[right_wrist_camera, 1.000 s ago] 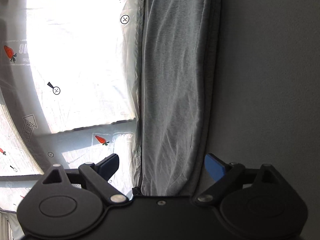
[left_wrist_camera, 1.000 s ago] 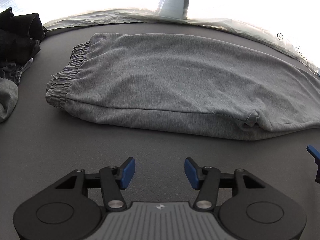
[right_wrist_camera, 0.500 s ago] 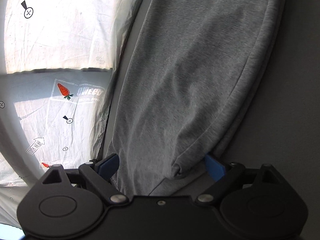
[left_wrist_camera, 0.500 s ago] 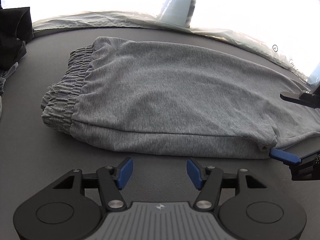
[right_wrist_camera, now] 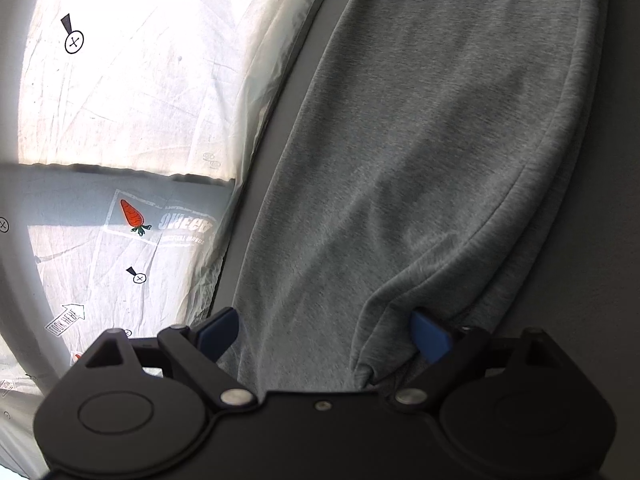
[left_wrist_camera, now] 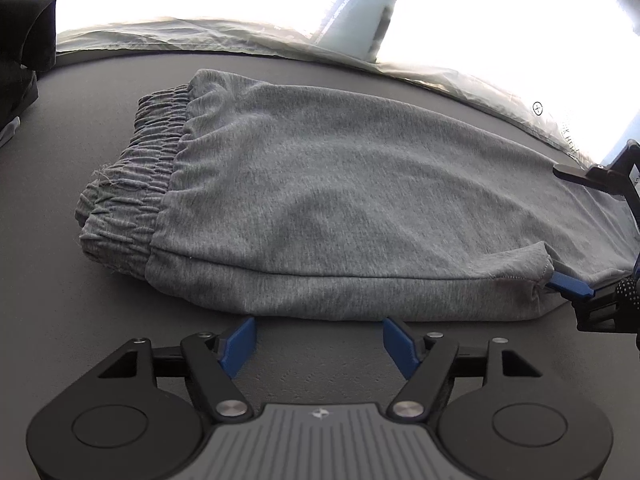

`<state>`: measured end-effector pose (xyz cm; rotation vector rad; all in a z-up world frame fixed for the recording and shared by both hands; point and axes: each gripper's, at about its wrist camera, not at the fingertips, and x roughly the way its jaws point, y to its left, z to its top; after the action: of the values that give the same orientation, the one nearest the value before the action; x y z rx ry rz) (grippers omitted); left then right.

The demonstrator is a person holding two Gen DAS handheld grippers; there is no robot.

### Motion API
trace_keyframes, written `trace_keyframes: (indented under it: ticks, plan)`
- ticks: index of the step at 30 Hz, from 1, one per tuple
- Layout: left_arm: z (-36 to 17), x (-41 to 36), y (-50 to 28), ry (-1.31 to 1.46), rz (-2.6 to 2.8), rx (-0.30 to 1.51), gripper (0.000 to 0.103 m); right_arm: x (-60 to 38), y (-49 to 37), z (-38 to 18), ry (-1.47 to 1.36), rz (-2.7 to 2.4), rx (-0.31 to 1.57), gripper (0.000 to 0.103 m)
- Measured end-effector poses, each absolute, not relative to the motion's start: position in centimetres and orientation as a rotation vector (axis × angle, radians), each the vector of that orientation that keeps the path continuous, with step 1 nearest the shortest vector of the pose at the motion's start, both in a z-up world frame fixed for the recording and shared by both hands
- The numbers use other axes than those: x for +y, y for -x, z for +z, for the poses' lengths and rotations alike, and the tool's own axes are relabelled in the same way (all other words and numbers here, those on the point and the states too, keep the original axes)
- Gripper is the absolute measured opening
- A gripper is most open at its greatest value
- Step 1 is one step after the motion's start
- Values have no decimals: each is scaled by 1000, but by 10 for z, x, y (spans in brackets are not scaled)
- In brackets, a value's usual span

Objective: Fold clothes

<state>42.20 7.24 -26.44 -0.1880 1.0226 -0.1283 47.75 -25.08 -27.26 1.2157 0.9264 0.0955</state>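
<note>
Grey sweatpants (left_wrist_camera: 340, 200) lie folded lengthwise on a dark grey surface (left_wrist_camera: 60, 280), with the gathered waistband (left_wrist_camera: 132, 184) at the left. My left gripper (left_wrist_camera: 319, 330) sits right at the near folded edge; its jaws are opening and hold nothing. My right gripper (right_wrist_camera: 322, 322) is open wide and straddles the leg end of the sweatpants (right_wrist_camera: 420, 140). One blue fingertip (right_wrist_camera: 430, 334) is tucked under a fold of cloth and the other stands at the far edge. The left wrist view shows the right gripper (left_wrist_camera: 564, 228) at the far right.
A white plastic sheet (right_wrist_camera: 120, 100) printed with carrots lies beyond the surface's far edge, brightly lit. Dark clothes (left_wrist_camera: 20, 60) are piled at the far left. Bare grey surface runs along the near side of the sweatpants.
My left gripper came up to the sweatpants' near edge and its jaws widened. My right gripper swung in over the leg end, and one finger slid under the fold.
</note>
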Motion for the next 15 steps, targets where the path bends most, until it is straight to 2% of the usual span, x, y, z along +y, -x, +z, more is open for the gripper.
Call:
trace_keyframes:
  ticks: [6,11,15]
  plan:
    - [-265,72,-422,192,-134,1017,78,-239,-477,-276,-1292,208,892,93]
    - [-265,71,-423,184,-135,1015,79,-230,-475,-273,-1083,130,1012,91]
    - [-265,72,-423,188,-133,1019,79,-228,-481,-268,-1009,98,977,91]
